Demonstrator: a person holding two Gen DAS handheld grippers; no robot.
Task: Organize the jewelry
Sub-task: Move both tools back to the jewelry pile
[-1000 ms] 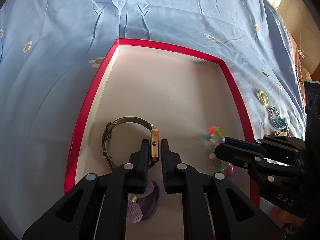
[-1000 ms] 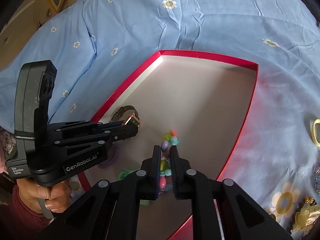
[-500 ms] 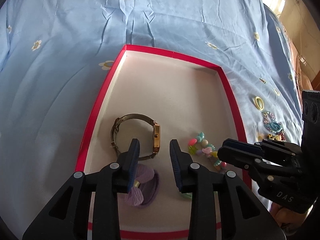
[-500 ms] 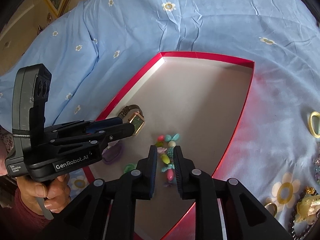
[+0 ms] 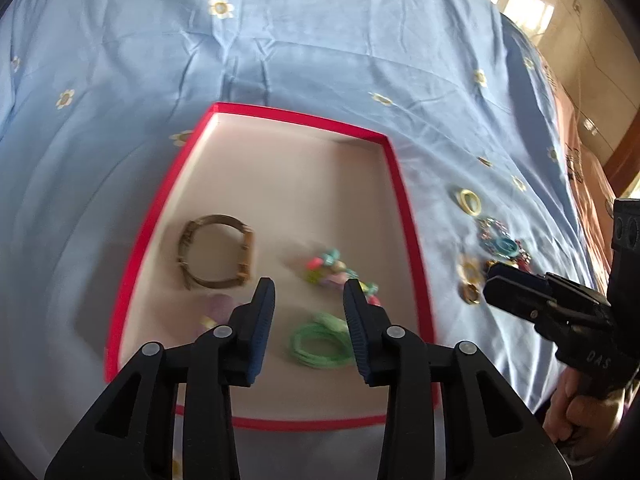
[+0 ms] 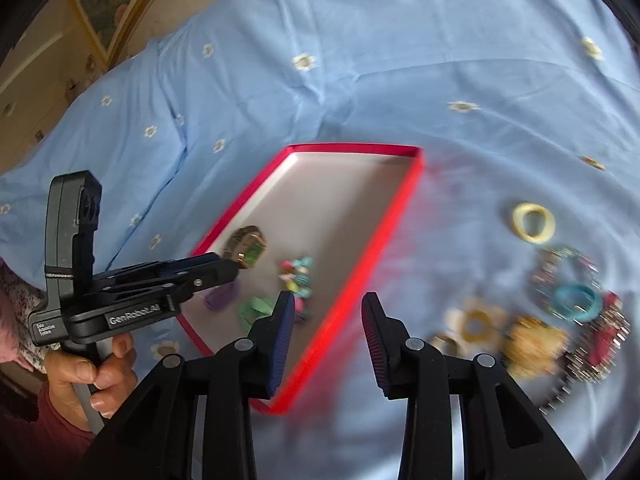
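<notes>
A red-rimmed tray (image 5: 404, 200) (image 6: 394, 212) lies on the blue sheet. In it are a metal watch (image 5: 218, 254) (image 6: 246, 246), a colourful bead bracelet (image 5: 332, 270) (image 6: 298, 274), a green cord bracelet (image 5: 320, 342) (image 6: 254, 308) and a purple bow (image 5: 218, 308) (image 6: 222, 296). My left gripper (image 5: 308, 312) is open and empty above the tray's near part. My right gripper (image 6: 328, 320) is open and empty over the tray's right rim. Loose jewelry (image 6: 560, 312) (image 5: 496, 248) lies on the sheet to the right.
A yellow ring (image 6: 534, 222) (image 5: 468, 200) lies on the blue flowered sheet (image 5: 320, 40) beyond the jewelry heap. A framed picture (image 6: 116, 4) and wooden furniture stand at the bed's far left. The tray's far half is bare.
Both grippers let go and opened wide. The left released the watch, the right released the bead bracelet. Both pulled back and up; the right one swung rightward toward the loose jewelry.
</notes>
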